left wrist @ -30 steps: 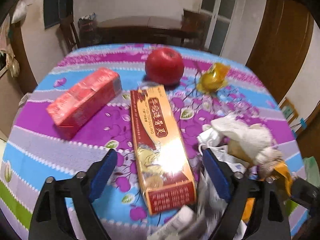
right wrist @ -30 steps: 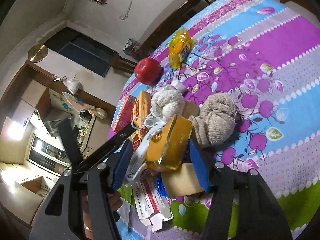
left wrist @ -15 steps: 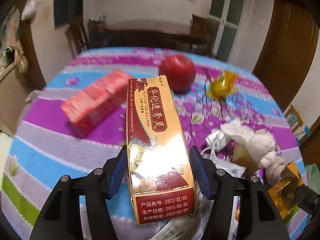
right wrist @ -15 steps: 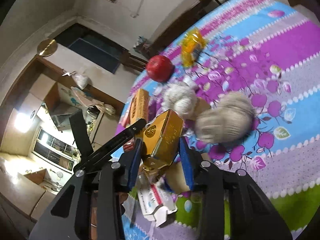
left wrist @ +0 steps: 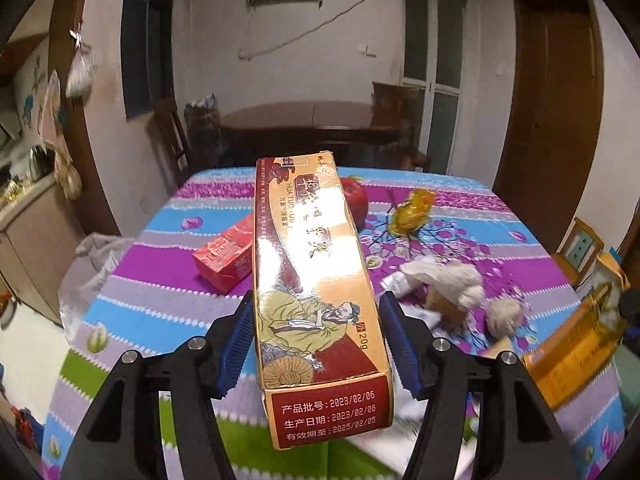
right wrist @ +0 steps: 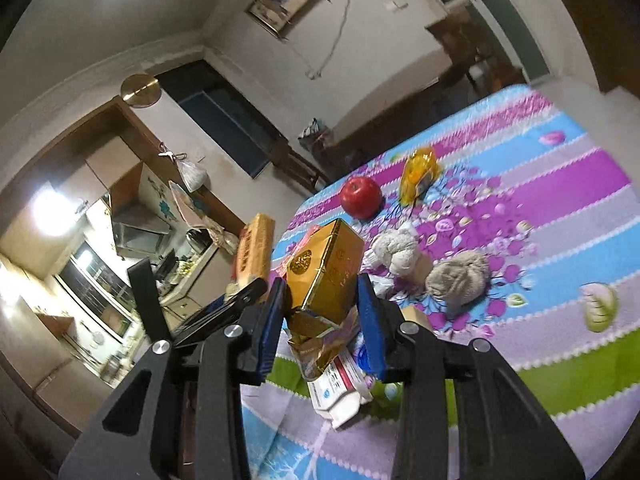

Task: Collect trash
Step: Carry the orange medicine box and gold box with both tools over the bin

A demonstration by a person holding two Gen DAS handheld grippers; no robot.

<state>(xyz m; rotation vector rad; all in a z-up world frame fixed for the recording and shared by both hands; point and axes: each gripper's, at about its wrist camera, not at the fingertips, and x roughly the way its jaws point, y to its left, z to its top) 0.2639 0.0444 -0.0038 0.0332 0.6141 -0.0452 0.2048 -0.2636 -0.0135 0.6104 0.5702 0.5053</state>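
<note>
- Counter (left wrist: 132,292): striped floral cloth, dim room behind.
- Left claw (left wrist: 318,344): clamped on long orange box (left wrist: 312,280), raised off counter.
- Right claw (right wrist: 322,320): clamped on gold box (right wrist: 326,268), lifted.
- Far edge: red apple (right wrist: 360,197), yellow wrapper (right wrist: 418,174).

I see a long orange-and-maroon carton (left wrist: 316,292) clamped in the left hand-held gripper (left wrist: 318,344), lifted off the worktop, printed dates on its near end. A gold foil box (right wrist: 326,272), its lower end crumpled, is pinched in the right hand-held gripper (right wrist: 322,320), tilted, clear of the cloth. On the worktop: red carton (left wrist: 226,258), yellow wrapper (left wrist: 412,210), two wadded tissue balls (right wrist: 458,278), white medicine box (right wrist: 340,388) lying flat at the near edge.
</note>
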